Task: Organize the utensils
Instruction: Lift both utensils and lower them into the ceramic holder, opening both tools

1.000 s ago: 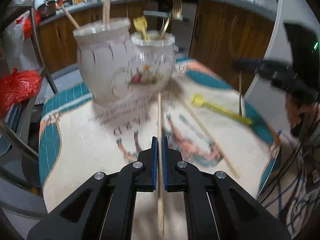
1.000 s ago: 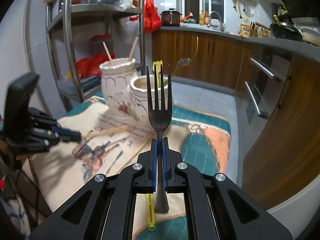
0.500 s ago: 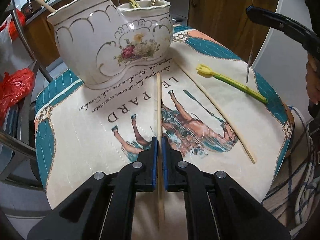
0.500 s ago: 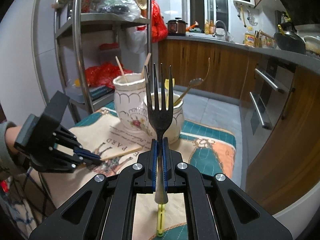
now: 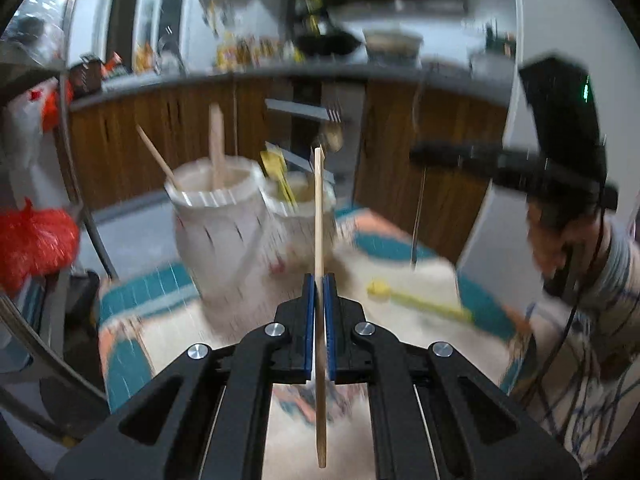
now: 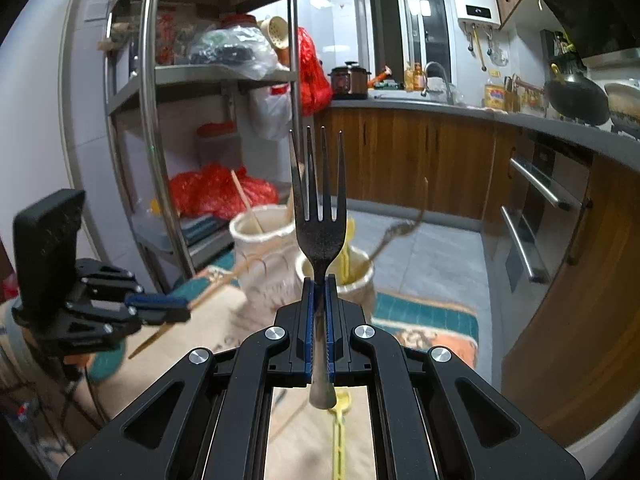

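Note:
My left gripper (image 5: 319, 280) is shut on a wooden chopstick (image 5: 319, 216) and holds it up off the table, pointing toward the double white ceramic utensil holder (image 5: 218, 232). My right gripper (image 6: 319, 282) is shut on a dark metal fork (image 6: 319, 220), tines up, in front of the holder (image 6: 264, 268). The holder's compartments hold wooden sticks, a yellow plastic utensil and a spoon. The left gripper also shows in the right wrist view (image 6: 176, 308) with the chopstick. A yellow plastic fork (image 5: 420, 302) lies on the tablecloth; it also shows in the right wrist view (image 6: 339, 432).
The round table has a printed cloth with a teal border (image 5: 140, 288). A metal shelf rack (image 6: 160, 152) with red bags stands to the left. Wooden kitchen cabinets (image 6: 420, 160) run behind. Another chopstick (image 6: 286, 422) lies under my right gripper.
My left gripper has lifted the chopstick off the cloth and tilted up toward the holder; that view is blurred by motion. My right gripper has risen a little with the fork.

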